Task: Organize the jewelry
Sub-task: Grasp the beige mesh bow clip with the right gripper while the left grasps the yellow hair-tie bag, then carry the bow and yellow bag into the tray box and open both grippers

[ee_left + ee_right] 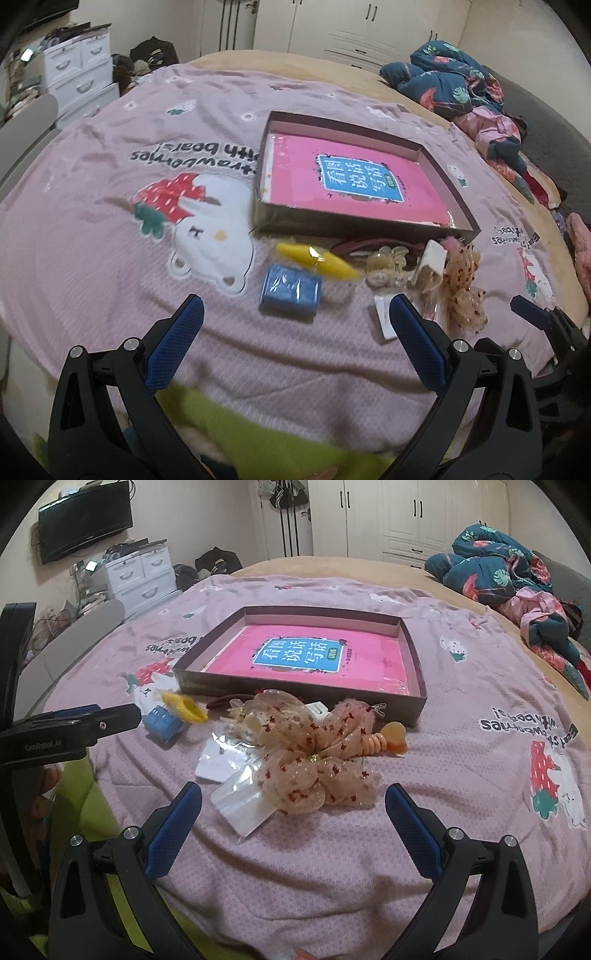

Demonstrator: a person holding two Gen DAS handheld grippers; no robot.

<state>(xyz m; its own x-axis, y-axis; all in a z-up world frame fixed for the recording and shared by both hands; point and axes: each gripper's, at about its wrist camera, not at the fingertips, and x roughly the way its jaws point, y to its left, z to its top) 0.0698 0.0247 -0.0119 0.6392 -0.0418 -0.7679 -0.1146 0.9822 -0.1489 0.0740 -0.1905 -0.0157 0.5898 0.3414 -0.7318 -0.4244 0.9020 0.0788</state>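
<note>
I hold my left gripper [297, 304] with its blue fingers spread wide and nothing between them, hovering over the pink blanket [110, 314]. Straight ahead of it, between the fingertips, lies a small blue box [290, 291], and just beyond that a yellow clip [317, 258]. Past my right-hand finger sit a clear claw clip [388, 264] and a white card [384, 321] that the finger partly covers.

My right gripper [293, 794] is likewise wide open and empty. Directly in front of it, nearly between the fingertips, rests a beige mesh bow with red dots [314, 749], lying on a clear zip bag [243, 805]. Beyond the bow on the right is an orange beaded hair tie [388, 740]; to the left, a dark hair band [218, 701], half hidden by the pile.

Further ahead of both grippers is the shallow dark tray [236, 681], holding only a pink book [306, 657] with a blue label in Chinese characters. The jewellery all lies outside it, along its near wall.

The blanket print reads "strawberries with bears", upside down to me. On my left tool's body, seen to the left of the right gripper, I read "GenRobot.AI" [44, 746]. Far off are white drawers [142, 576], a wall television [85, 518] and a crumpled floral quilt [498, 565].
</note>
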